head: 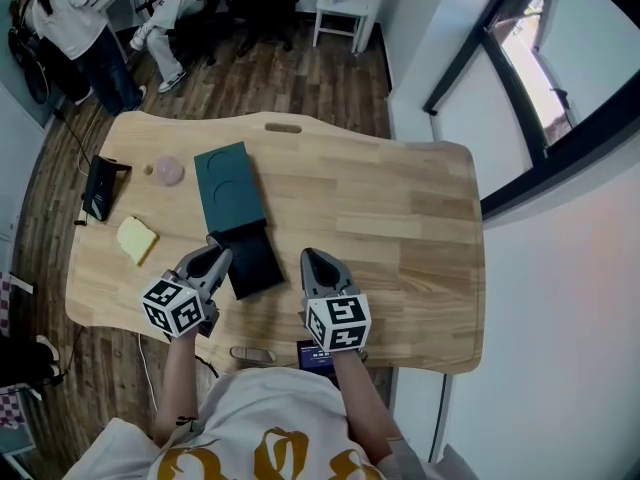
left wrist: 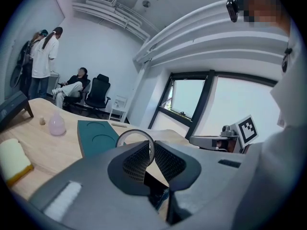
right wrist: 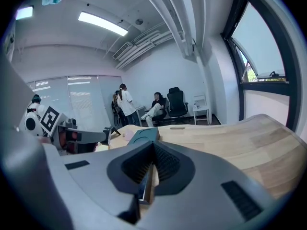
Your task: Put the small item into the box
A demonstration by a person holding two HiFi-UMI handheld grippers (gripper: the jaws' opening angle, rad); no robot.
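Observation:
A thin grey ring [left wrist: 135,134] stands upright between the jaws of my left gripper [left wrist: 149,151], which is shut on it. In the head view that gripper [head: 221,254] hovers at the left edge of the open black box [head: 250,259] near the table's front; the ring itself is too small to make out there. A teal insert [head: 229,188] with two round recesses lies just behind the box and also shows in the left gripper view [left wrist: 97,135]. My right gripper [head: 311,258] is held to the right of the box, its jaws shut with nothing between them [right wrist: 153,153].
On the wooden table [head: 400,218], to the left, lie a pink rounded object [head: 168,171], a small bead [head: 148,169], a yellow sponge [head: 137,239] and a black stand [head: 100,188]. People and office chairs [head: 200,8] are beyond the far edge.

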